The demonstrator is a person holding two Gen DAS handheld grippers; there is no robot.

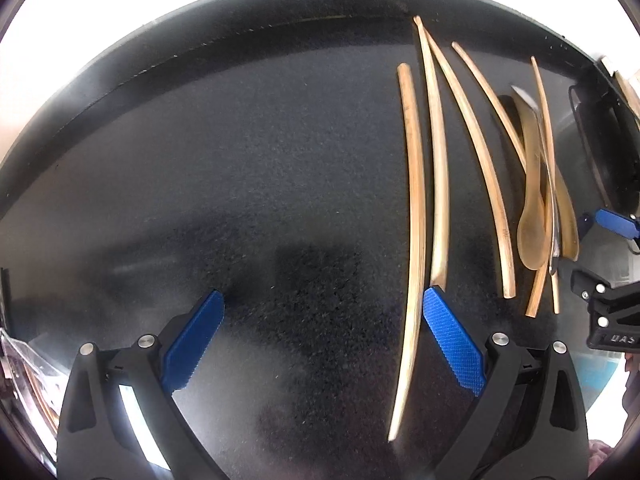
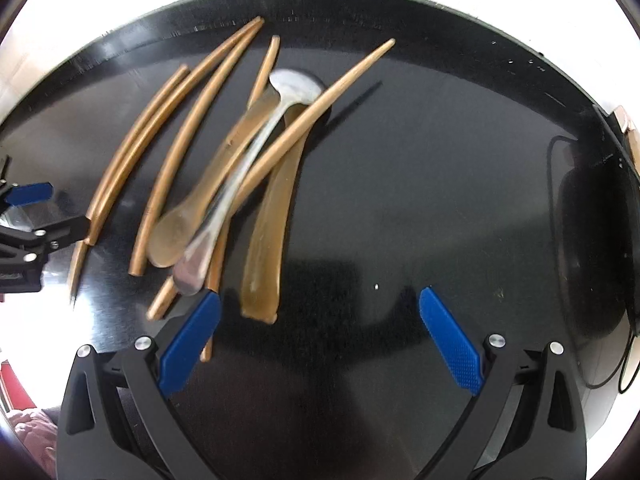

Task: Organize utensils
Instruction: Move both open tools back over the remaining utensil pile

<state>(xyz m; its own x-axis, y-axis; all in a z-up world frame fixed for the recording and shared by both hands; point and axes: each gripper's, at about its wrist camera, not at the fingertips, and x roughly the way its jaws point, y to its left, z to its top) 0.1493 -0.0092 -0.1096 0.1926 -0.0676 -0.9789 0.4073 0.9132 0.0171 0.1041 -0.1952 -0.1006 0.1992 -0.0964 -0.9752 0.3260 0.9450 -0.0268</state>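
Lying on the black tabletop, the wooden chopsticks form a loose row of four, ends pointing away from the cameras. Left gripper: jaws spread wide, holding nothing; its right blue pad sits just beside the near end of one stick. Further right, a tangled pile holds a wooden spoon, a metal spoon, a flat wooden spatula and further sticks, crossing one another. Right gripper: jaws spread wide, empty; its left blue pad lies at the near edge of the pile.
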